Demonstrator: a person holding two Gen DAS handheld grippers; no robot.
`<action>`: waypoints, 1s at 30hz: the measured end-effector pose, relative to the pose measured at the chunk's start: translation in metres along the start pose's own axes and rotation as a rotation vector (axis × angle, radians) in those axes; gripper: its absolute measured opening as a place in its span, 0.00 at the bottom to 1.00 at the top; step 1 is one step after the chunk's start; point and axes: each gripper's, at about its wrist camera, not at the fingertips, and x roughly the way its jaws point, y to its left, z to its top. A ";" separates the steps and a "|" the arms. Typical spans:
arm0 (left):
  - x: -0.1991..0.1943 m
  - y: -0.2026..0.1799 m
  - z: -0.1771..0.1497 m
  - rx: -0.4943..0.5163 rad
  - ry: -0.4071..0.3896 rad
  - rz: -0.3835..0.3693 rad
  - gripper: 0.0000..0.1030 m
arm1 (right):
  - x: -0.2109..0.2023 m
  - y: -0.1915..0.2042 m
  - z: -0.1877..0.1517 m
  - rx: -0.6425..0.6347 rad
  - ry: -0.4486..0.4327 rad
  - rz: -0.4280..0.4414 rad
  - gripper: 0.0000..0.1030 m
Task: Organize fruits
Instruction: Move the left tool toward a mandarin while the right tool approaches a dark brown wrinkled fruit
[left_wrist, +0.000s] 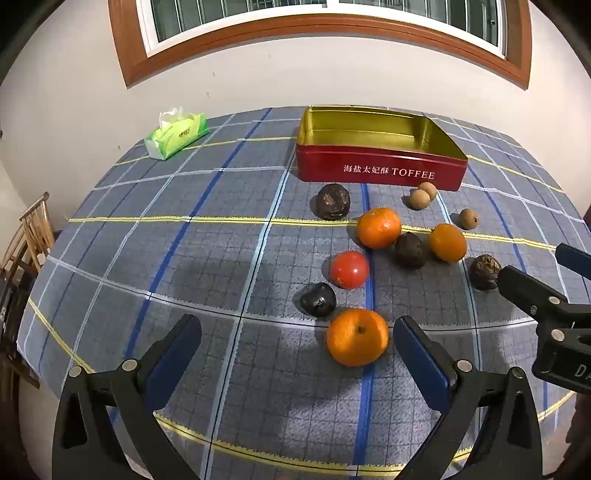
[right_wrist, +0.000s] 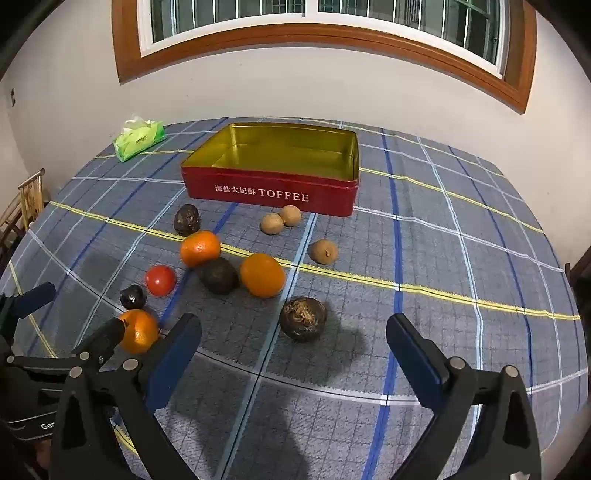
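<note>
Round orange mandarins (left_wrist: 357, 341) lie scattered before the empty red toffee tin (right_wrist: 271, 188). Left gripper (left_wrist: 297, 338) and right gripper (right_wrist: 293, 338) gape, released; only the right view shows the tablecloth's (right_wrist: 461, 240) far right.

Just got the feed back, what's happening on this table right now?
Nothing is held yet. The left gripper and right gripper are both open above the checked tablecloth. The fruits lie loose in front of the empty red toffee tin: an orange nearest the left gripper, a dark wrinkled fruit nearest the right.
</note>
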 end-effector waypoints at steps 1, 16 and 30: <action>0.000 0.000 0.000 -0.003 -0.001 0.000 1.00 | 0.000 0.001 -0.001 0.000 -0.003 0.007 0.96; -0.003 -0.003 -0.012 -0.032 -0.012 -0.023 0.99 | -0.004 0.000 -0.023 0.015 0.014 0.021 0.94; -0.003 -0.003 -0.015 -0.011 0.000 -0.003 0.99 | -0.002 0.006 -0.030 0.010 0.024 0.028 0.92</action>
